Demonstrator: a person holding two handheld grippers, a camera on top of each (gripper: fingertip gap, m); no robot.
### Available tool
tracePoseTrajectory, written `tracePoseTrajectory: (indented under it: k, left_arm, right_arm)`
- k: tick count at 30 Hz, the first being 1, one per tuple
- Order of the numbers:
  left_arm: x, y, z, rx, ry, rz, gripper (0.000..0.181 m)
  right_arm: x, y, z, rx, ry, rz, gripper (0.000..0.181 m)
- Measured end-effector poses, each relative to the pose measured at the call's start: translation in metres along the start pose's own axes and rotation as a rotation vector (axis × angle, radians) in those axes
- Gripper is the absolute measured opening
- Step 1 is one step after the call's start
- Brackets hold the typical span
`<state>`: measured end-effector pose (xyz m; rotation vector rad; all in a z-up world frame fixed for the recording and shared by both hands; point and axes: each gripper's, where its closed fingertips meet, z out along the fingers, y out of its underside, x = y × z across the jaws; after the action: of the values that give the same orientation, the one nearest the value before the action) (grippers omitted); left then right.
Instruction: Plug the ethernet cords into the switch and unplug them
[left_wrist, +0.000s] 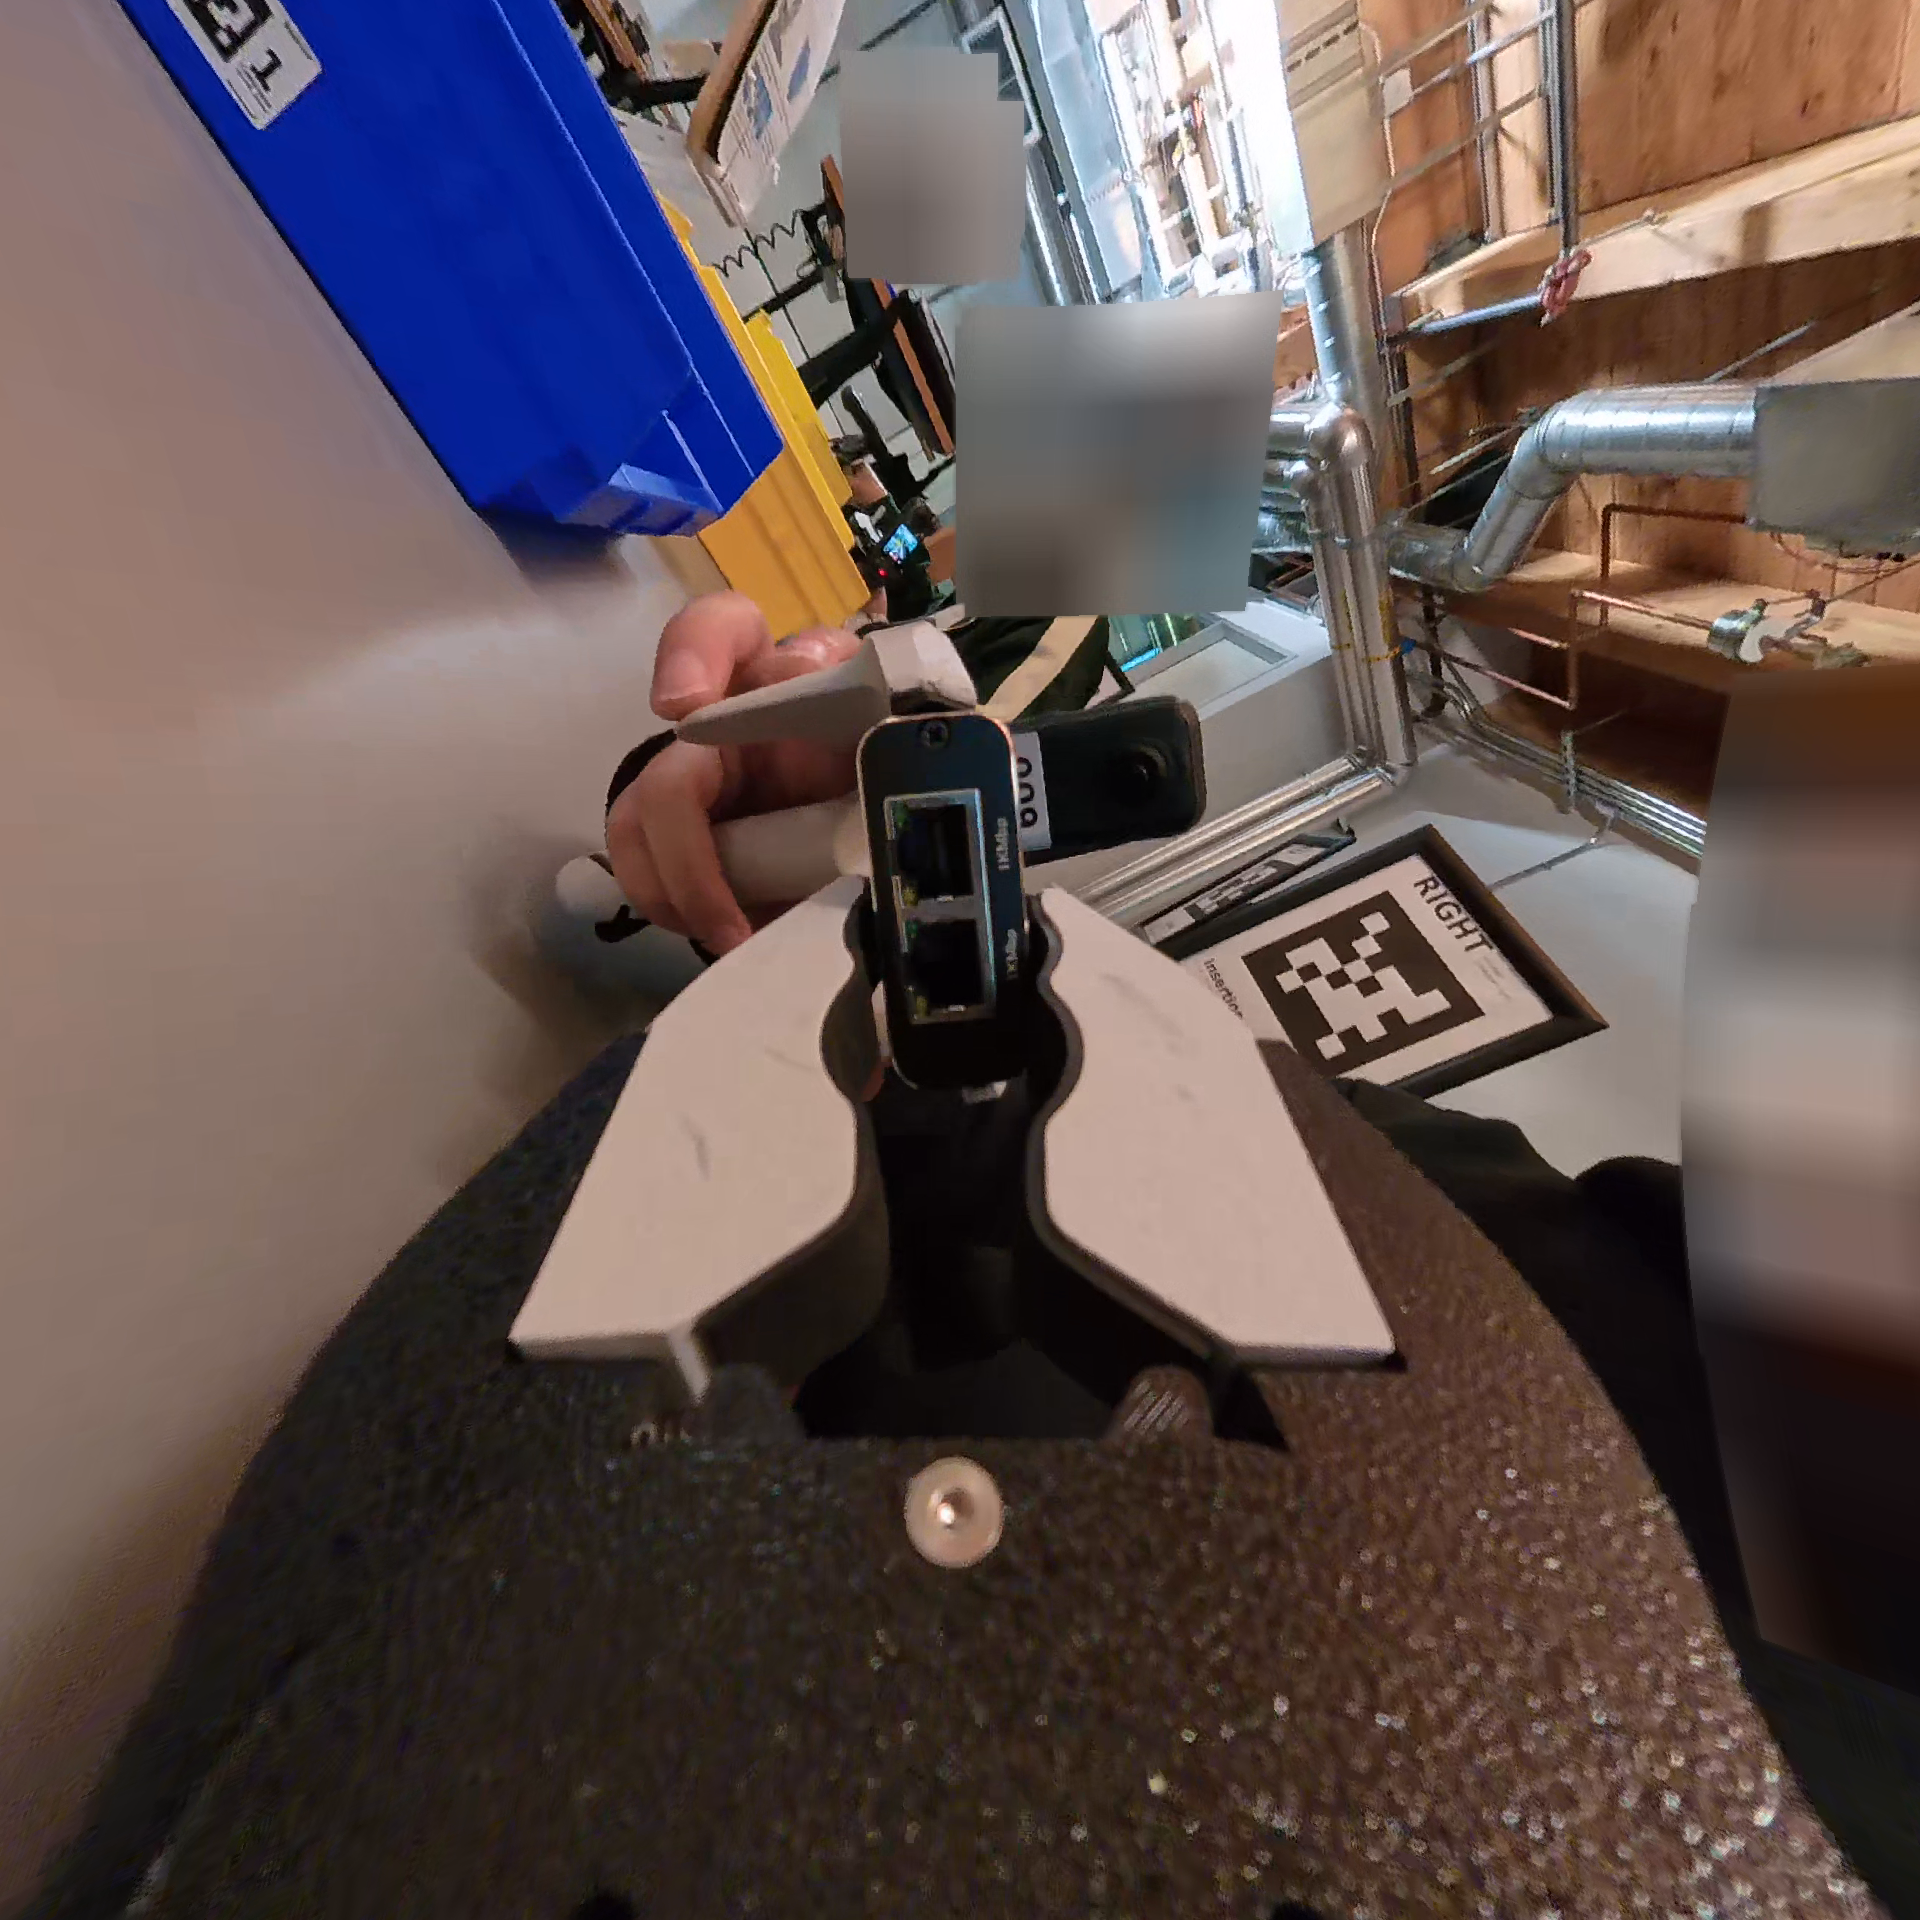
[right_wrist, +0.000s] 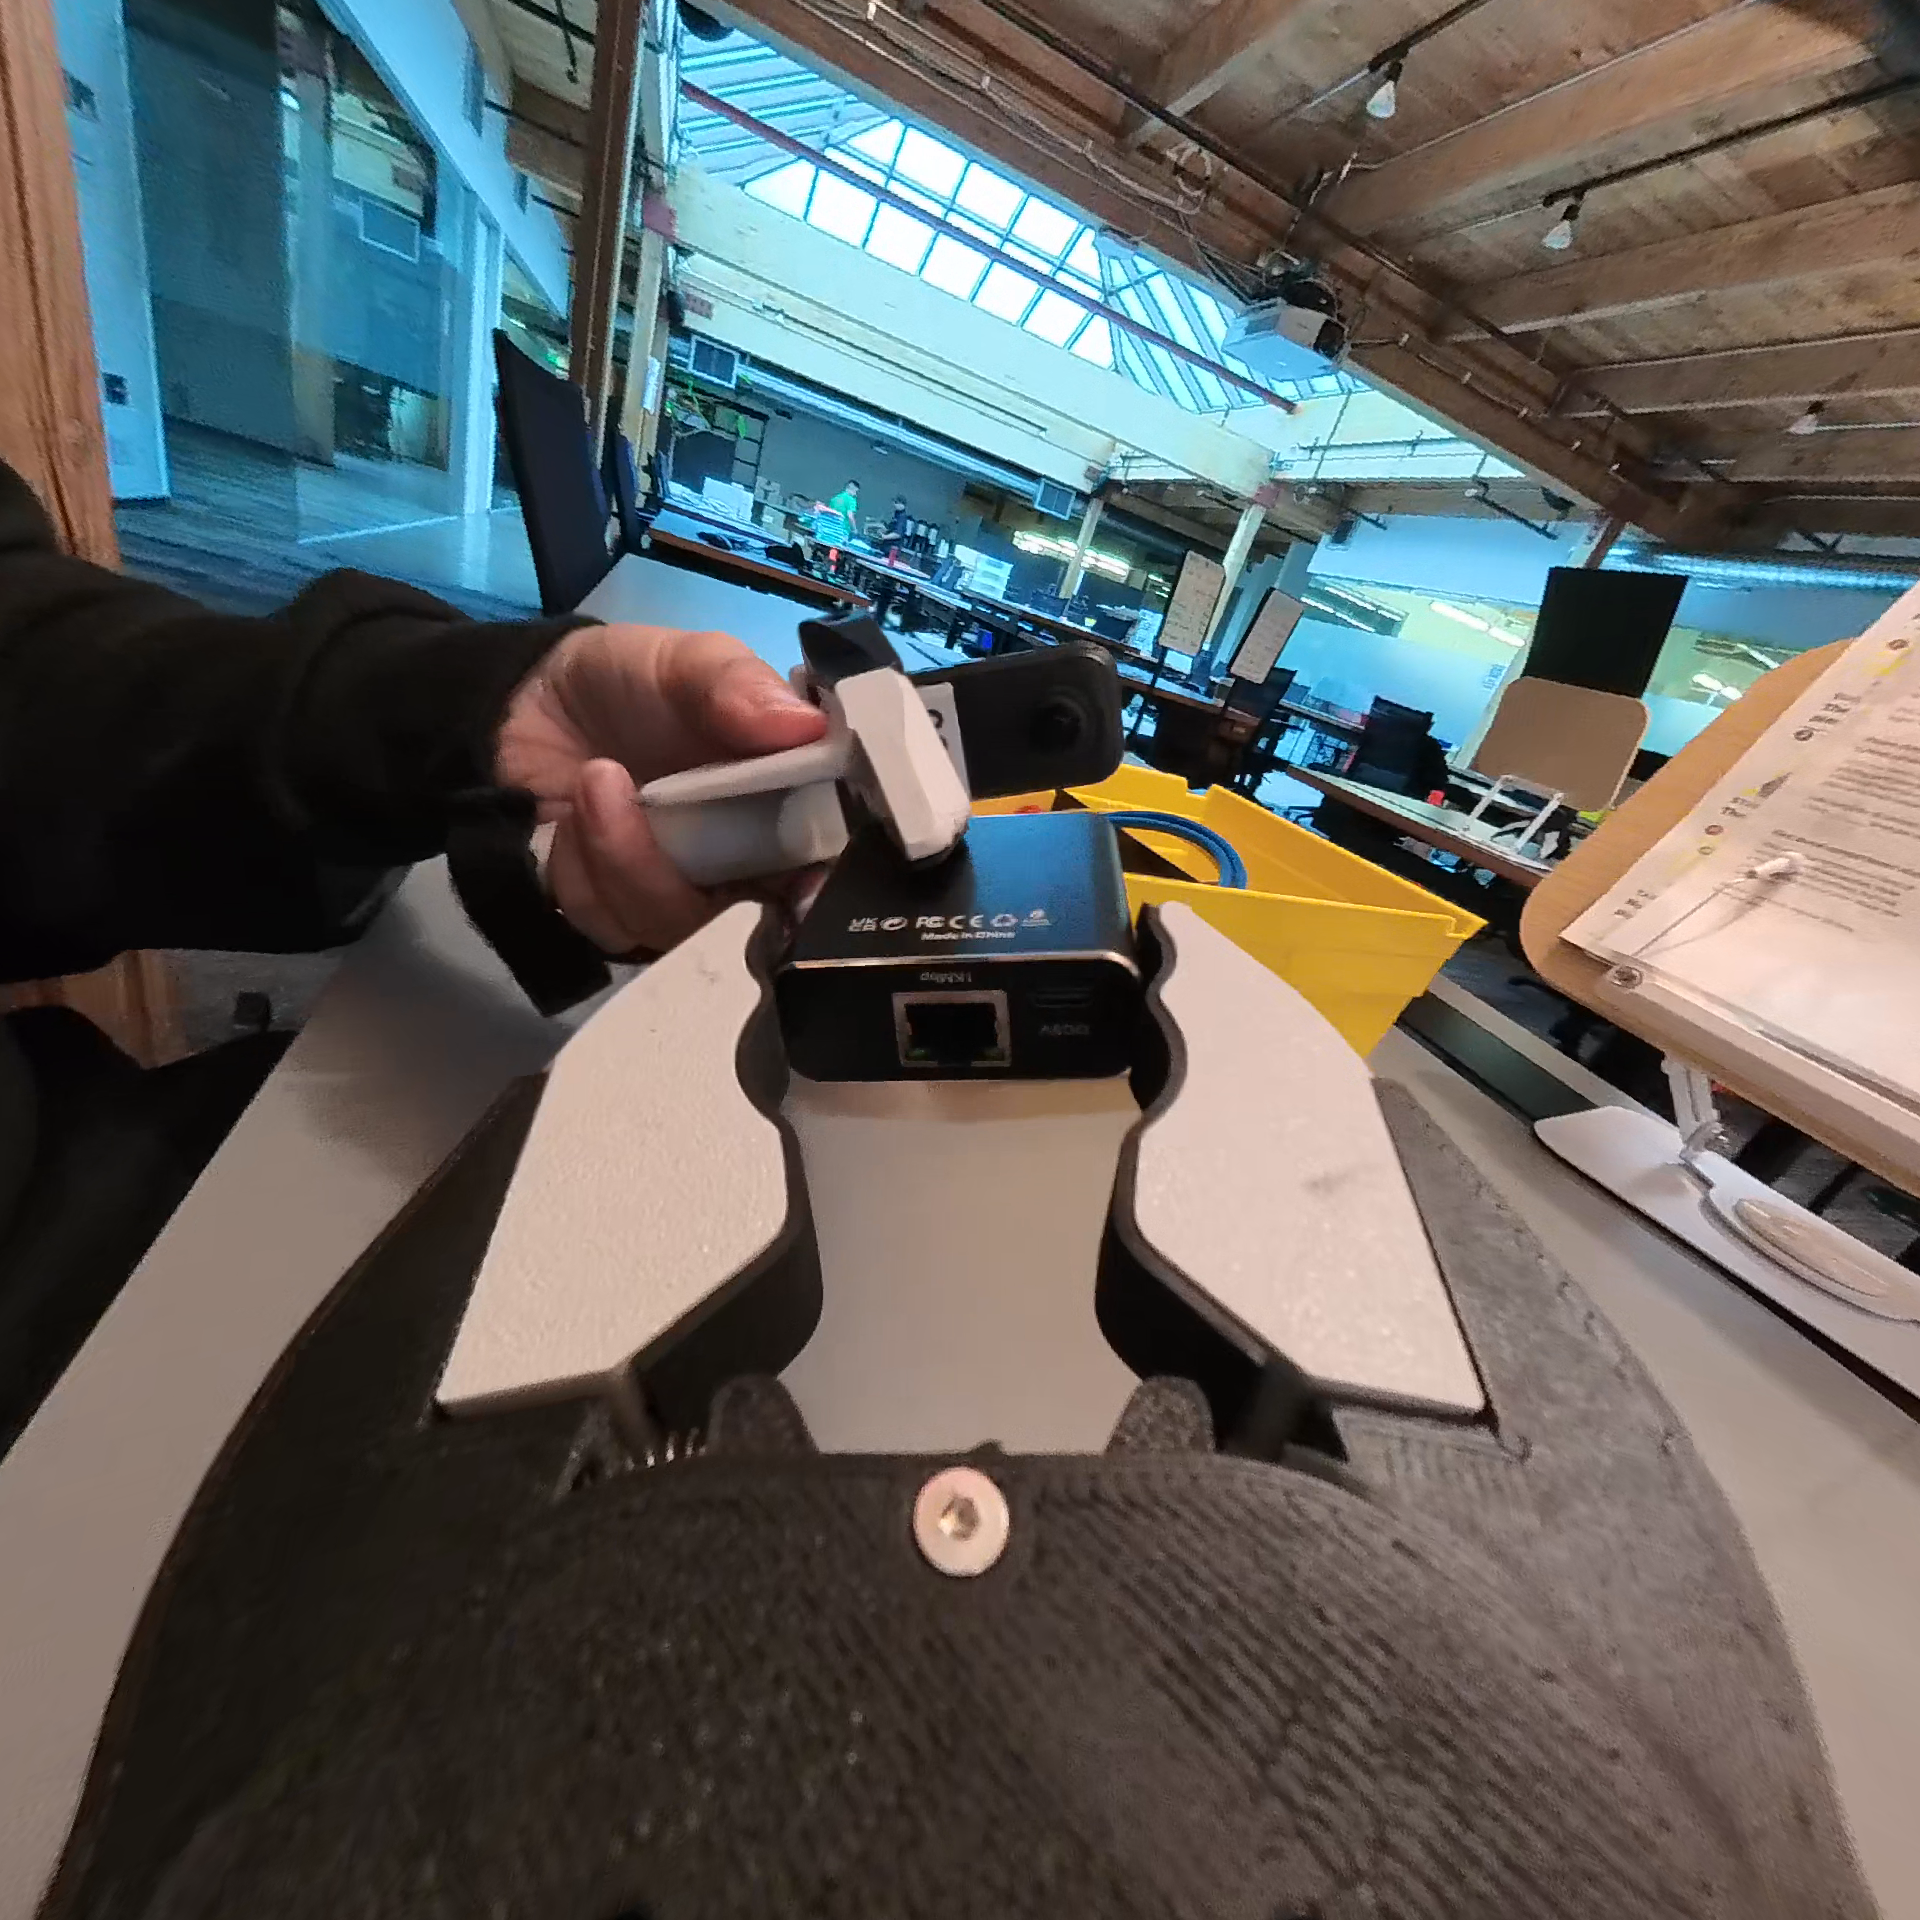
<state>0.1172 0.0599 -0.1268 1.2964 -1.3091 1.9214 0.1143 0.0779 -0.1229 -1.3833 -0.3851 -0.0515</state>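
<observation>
A small black ethernet switch (left_wrist: 940, 883) is held in the air between both grippers. My left gripper (left_wrist: 951, 920) is shut on its narrow sides; the end with two empty ports faces this camera. My right gripper (right_wrist: 956, 940) is shut on the wide sides of the switch (right_wrist: 966, 894); the end with one empty port faces this camera. Each view shows the other gripper's white fingers (right_wrist: 894, 769) and a hand behind the switch. A blue cord (right_wrist: 1195, 842) lies in a yellow bin (right_wrist: 1299, 904) behind it. No cord is plugged in.
A blue bin (left_wrist: 468, 260) and yellow bin (left_wrist: 779, 499) stand on the white table (right_wrist: 208, 1195). A framed marker card (left_wrist: 1371, 987) lies on the table. A wooden document stand (right_wrist: 1714, 883) with papers stands at the right.
</observation>
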Motion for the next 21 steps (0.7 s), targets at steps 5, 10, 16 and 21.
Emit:
tracePoseTrajectory:
  k: [5, 10, 16, 21]
  left_arm:
    - [0.001, -0.003, -0.001, 0.022, -0.035, 0.018, 0.024]
    - [-0.001, -0.010, -0.003, 0.075, -0.069, 0.013, 0.025]
    - [0.001, -0.007, -0.003, 0.040, -0.070, 0.079, 0.031]
    - [0.012, -0.007, -0.010, -0.010, -0.071, 0.146, 0.040]
  right_arm:
    - [0.003, 0.001, 0.001, -0.001, 0.029, -0.021, 0.064]
    - [0.008, 0.007, 0.005, -0.062, 0.046, 0.035, 0.065]
    - [0.004, 0.007, 0.005, -0.040, -0.022, 0.169, 0.065]
    - [0.001, -0.005, 0.000, 0.043, -0.093, 0.250, 0.065]
